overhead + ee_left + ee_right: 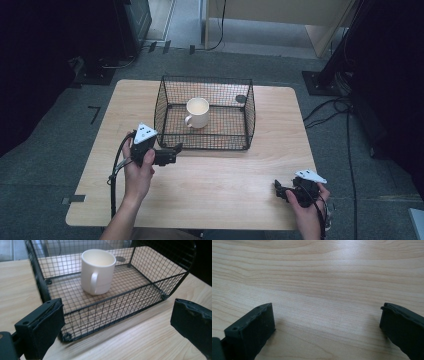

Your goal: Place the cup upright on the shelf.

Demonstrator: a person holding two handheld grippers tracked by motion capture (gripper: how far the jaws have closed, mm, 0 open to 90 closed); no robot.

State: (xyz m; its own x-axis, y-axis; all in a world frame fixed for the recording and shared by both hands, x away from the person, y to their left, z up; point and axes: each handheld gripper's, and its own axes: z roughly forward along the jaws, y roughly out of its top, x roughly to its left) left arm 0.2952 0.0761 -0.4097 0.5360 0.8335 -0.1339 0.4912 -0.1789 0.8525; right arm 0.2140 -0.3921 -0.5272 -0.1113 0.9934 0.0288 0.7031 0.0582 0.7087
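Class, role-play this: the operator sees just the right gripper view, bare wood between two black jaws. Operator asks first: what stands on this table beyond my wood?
Observer: A black wire basket sits mid-table, toward the far edge.
Operator: Anything inside it?
Observer: A white mug, upright, handle toward the left tool.
Operator: Where is that tool?
Observer: Just outside the basket's near left corner, jaws wide, nothing between them.
Operator: And mine?
Observer: The right tool rests low at the table's near right corner, far from the basket.
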